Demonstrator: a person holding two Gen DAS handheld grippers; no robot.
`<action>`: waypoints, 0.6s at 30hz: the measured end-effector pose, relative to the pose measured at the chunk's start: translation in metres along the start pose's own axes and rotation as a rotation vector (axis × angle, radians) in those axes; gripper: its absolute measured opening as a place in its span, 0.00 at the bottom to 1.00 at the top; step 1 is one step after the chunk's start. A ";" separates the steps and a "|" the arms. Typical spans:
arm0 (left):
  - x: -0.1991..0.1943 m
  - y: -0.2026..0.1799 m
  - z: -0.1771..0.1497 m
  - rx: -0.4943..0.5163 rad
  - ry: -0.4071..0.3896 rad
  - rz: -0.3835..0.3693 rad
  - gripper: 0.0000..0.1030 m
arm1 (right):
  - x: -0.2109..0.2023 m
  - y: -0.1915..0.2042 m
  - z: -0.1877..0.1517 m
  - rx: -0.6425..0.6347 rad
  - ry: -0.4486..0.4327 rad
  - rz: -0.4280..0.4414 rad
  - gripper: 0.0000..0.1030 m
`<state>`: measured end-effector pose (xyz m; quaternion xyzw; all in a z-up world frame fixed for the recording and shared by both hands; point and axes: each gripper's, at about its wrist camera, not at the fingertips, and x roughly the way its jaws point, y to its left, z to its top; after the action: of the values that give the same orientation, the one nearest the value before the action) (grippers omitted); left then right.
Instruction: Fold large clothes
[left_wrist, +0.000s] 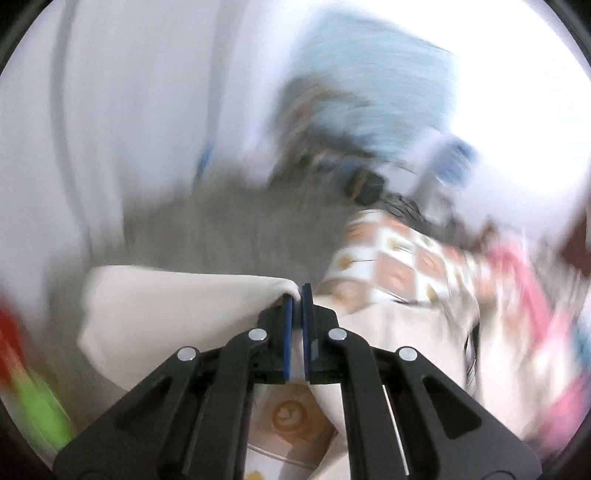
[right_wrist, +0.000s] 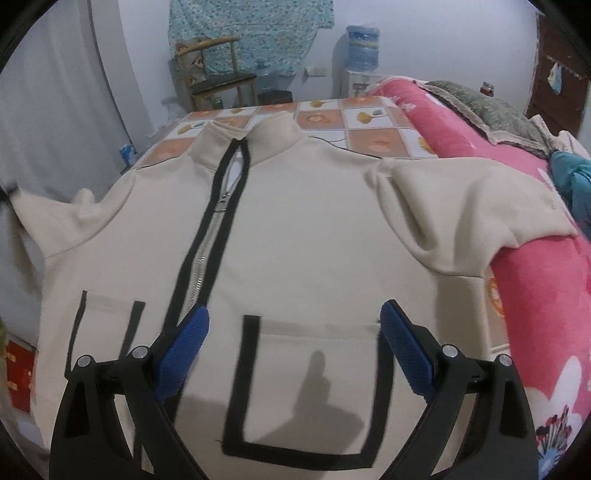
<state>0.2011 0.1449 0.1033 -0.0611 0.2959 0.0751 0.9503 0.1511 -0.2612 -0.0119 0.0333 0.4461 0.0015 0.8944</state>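
Cream fleece fills the near field of the right wrist view: a zip-front jacket (right_wrist: 303, 236) lies spread front-up on a bed, hem nearest, collar farthest. Right gripper (right_wrist: 295, 321), blue pads (right_wrist: 406, 347) splayed wide and grasping nothing, hangs above the hem over a black-outlined pocket (right_wrist: 306, 387); its shadow falls on that pocket. A second pocket (right_wrist: 107, 332) sits across the black-edged zip (right_wrist: 207, 243), which runs up to the stand collar (right_wrist: 251, 140).

Left gripper (left_wrist: 297, 291), seen in the blurred left wrist view, is clenched on a fold of the same cream fabric (left_wrist: 177, 317), which drapes away to the left of its blue pads (left_wrist: 288, 325).

Beyond the jacket, a tile-patterned bedsheet (right_wrist: 332, 118) shows past the collar. A rolled pink floral blanket (right_wrist: 535, 295) runs along the right side, and the jacket's sleeve (right_wrist: 461, 214) on that side rests up against and over it. A grey-green cloth (right_wrist: 491, 110) lies on the blanket's far end, with a teal item (right_wrist: 572, 181) at the right edge.

Farthest, against the pale wall: a wooden chair (right_wrist: 218, 74), a hanging patterned blue cloth (right_wrist: 255, 33) and a water dispenser with a blue bottle (right_wrist: 364, 48).
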 end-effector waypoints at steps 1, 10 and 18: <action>-0.017 -0.039 -0.002 0.140 -0.039 -0.003 0.04 | -0.001 -0.002 -0.001 0.006 0.002 -0.001 0.89; -0.022 -0.167 -0.157 0.534 0.190 -0.176 0.39 | -0.005 -0.017 -0.009 0.043 0.016 -0.022 0.89; -0.022 -0.123 -0.202 0.328 0.279 -0.171 0.61 | 0.022 -0.008 -0.019 -0.054 0.137 -0.036 0.89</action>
<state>0.0932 -0.0103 -0.0406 0.0596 0.4262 -0.0637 0.9004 0.1491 -0.2677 -0.0415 0.0011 0.5067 -0.0004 0.8621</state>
